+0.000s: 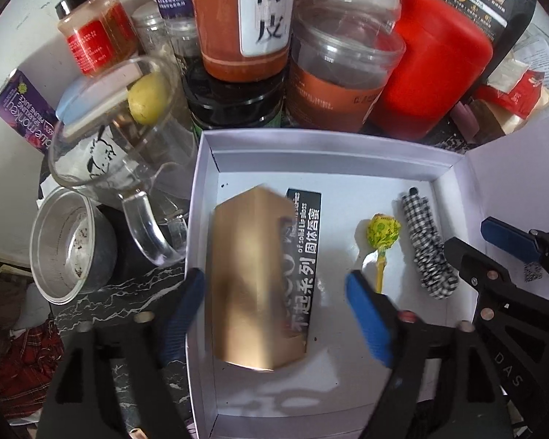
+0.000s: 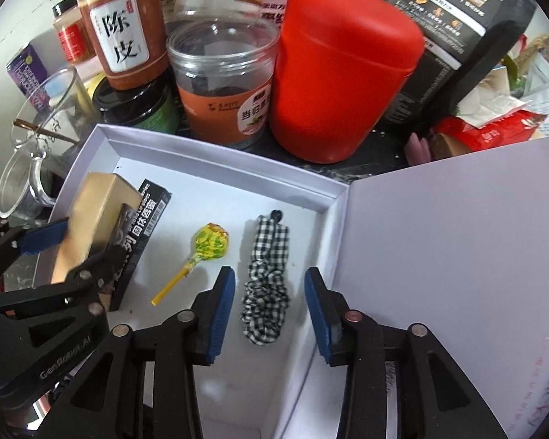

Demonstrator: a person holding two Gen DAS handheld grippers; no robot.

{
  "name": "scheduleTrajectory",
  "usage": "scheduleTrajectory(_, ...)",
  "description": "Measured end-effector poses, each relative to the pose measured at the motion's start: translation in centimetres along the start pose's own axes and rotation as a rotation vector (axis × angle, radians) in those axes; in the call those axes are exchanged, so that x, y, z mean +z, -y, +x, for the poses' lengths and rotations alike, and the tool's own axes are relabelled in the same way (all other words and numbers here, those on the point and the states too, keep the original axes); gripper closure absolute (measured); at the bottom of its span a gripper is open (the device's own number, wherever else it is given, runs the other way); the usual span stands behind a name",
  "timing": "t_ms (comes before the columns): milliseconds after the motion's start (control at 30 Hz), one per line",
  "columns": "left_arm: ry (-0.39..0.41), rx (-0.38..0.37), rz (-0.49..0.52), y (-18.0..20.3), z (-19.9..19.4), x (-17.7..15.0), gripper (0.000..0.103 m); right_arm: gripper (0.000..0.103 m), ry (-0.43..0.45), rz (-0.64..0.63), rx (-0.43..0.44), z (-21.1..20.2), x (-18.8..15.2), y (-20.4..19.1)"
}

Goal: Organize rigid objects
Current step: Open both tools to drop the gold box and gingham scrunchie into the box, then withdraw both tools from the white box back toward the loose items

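An open white box point(image 1: 201, 219) holds a gold carton point(image 1: 252, 274) lying against a black carton with white writing point(image 1: 307, 234), a yellow lollipop point(image 1: 384, 234) and a black-and-white checked scrunchie point(image 1: 428, 252). My left gripper point(image 1: 278, 314) stands open astride the blurred gold carton, with a gap at each blue pad. In the right wrist view my right gripper point(image 2: 271, 312) is open over the scrunchie point(image 2: 265, 274), its pads clear of the cloth on both sides. The lollipop point(image 2: 210, 243) lies just left of it. The left gripper point(image 2: 73, 248) shows at the gold carton point(image 2: 91, 212).
Behind the box crowd a red canister point(image 2: 344, 73), a clear jar with a brown label point(image 2: 223, 84), a sauce jar point(image 1: 238, 18) on a black-lidded tub, and a black bag point(image 2: 457, 18). A glass mug point(image 1: 120, 139) and a small glass bowl point(image 1: 66, 245) stand left. The box's lid point(image 2: 439, 256) rises on the right.
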State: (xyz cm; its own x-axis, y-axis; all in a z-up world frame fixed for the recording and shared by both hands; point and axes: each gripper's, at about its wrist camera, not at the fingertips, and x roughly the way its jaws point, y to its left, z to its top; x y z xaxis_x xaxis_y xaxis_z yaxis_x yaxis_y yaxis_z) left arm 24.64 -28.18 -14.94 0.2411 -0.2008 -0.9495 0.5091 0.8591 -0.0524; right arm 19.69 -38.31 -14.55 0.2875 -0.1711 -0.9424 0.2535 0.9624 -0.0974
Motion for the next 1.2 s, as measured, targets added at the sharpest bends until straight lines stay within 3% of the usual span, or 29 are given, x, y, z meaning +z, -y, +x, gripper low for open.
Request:
scheduleTrajectory(533,0.122,-0.003,-0.032,-1.2,-8.6,0.0,0.020,0.063,0.087,0.011,0.004,-6.8,-0.2,0.8)
scheduleTrajectory(1200,0.279,0.055,-0.098,-3.7,-20.5,-5.2,0.020,0.062,0.237,-0.036,0.070,-17.2,-2.6,-2.4)
